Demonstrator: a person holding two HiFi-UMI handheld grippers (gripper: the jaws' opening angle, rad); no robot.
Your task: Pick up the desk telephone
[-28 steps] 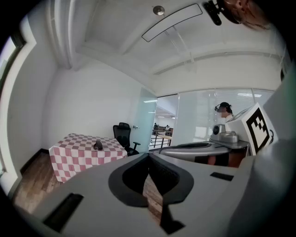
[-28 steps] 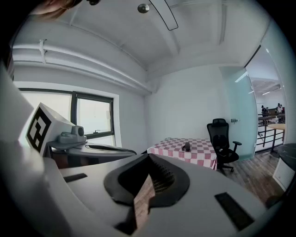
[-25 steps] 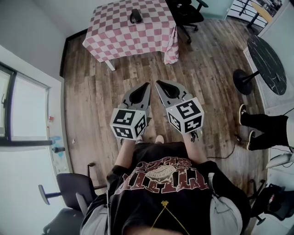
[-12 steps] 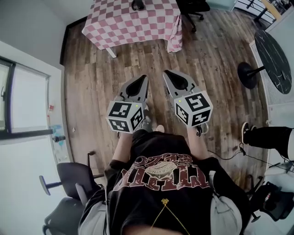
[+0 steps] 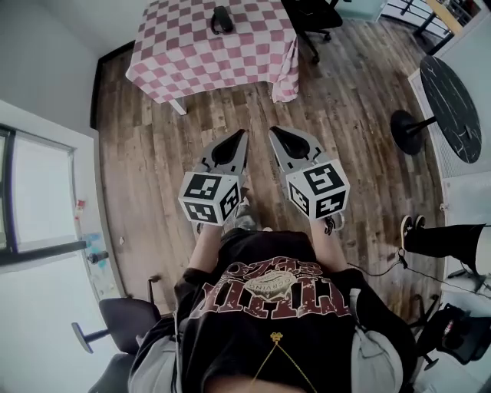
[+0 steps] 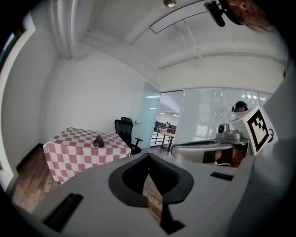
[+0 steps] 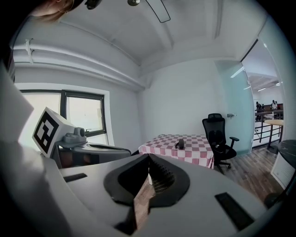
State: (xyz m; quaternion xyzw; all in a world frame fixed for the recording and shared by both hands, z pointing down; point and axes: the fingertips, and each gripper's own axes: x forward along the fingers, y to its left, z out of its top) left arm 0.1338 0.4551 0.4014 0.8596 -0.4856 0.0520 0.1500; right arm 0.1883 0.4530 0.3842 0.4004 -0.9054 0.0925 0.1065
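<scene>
A dark desk telephone (image 5: 222, 19) lies on a table with a pink and white checked cloth (image 5: 184, 57) at the far end of the room. It also shows small in the left gripper view (image 6: 99, 140) and the right gripper view (image 7: 180, 144). My left gripper (image 5: 244, 137) and right gripper (image 5: 272, 132) hang side by side over the wooden floor, well short of the table. Both are shut with nothing between the jaws. Each points toward the table, tips nearly level.
A black office chair (image 5: 311, 19) stands right of the table. A round dark table (image 5: 453, 84) on a pedestal is at the right, with another person's legs (image 5: 441, 239) below it. More chairs (image 5: 126, 318) are behind at the lower left. A window wall (image 5: 38, 207) runs along the left.
The person has stepped toward the checked table, carrying both grippers forward with them. The jaws have stayed shut.
</scene>
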